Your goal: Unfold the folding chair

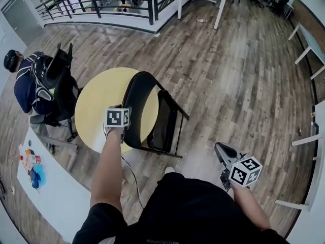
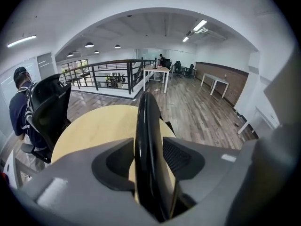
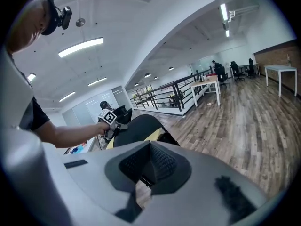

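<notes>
**Head view.** The chair (image 1: 139, 103) stands on the floor (image 1: 228, 85), right next to the round tabletop (image 1: 99, 100). Its seat (image 1: 163, 120) is tipped up close to the back, so the chair looks mostly folded. The left gripper (image 1: 122, 123) is at the near edge of the chair back. The right gripper (image 1: 221, 150) is well apart from the chair, which is ahead of its fingers and off to their left.

**Left gripper view.** The left gripper (image 2: 149, 157) has its fingers wide apart. The thin black edge of the chair (image 2: 146, 126) goes right between them, with one finger just beside it on each side. They do not seem to be squeezing it yet. The tabletop (image 2: 99, 126) is past the fingers, behind the chair.

**Right gripper view.** The right gripper (image 3: 150, 149) has its fingers shut together with nothing in them. The chair (image 3: 141, 126) is ahead of the fingers and not touching them.

**The step now.** I think this is the start, getting a hold on the chair back. Next, the left fingers should close on the back and keep it steady. Then the right gripper should come over to the seat and push its front edge down and away from the back, so the chair opens.
</notes>
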Available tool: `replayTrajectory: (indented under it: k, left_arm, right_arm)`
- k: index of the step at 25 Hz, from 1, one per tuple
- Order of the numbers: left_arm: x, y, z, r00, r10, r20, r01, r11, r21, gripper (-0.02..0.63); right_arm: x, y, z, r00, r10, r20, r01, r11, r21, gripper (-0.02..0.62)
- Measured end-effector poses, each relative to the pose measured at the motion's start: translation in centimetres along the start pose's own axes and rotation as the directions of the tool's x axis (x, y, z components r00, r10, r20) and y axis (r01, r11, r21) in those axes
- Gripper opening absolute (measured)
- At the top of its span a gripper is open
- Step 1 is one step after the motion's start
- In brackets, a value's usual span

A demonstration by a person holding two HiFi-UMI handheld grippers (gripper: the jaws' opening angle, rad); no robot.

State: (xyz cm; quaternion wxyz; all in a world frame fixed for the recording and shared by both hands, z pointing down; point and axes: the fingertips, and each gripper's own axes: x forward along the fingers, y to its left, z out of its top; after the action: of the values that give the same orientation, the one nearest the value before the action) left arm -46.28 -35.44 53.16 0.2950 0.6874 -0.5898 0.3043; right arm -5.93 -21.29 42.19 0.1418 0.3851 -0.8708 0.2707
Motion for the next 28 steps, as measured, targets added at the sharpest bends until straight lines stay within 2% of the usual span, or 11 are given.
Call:
replayTrajectory:
  k: [4, 12, 21, 28]
  left_arm:
    - [1.0, 0.2, 0.0, 1.000, -0.012, -0.023, 0.013, 1.000, 0.025, 0.179]
    - [1.4, 0.3, 0.0, 0.998, -0.064, -0.006, 0.063, 0.997, -0.045, 0.160]
    - [1.2, 0.3, -0.1, 0.998, -0.060, -0.011, 0.058, 0.993, -0.101, 0.147]
    - [1.1, 0.3, 0.0, 0.999, -0.039, -0.032, 0.035, 0.990, -0.133, 0.147]
  right_arm:
    - [0.6, -0.1, -0.1, 1.000, -0.016, -0.006, 0.016, 1.000, 0.010, 0.008]
    - [0.9, 0.1, -1.6, 0.999, -0.044, -0.029, 0.045, 0.998, 0.035, 0.008]
    - [0.4, 0.2, -2.3, 0.997, -0.065, -0.041, 0.066, 0.997, 0.033, 0.008]
    - [0.9, 0.9, -1.9, 0.997, -0.043, -0.060, 0.044, 0.999, 0.008, 0.008]
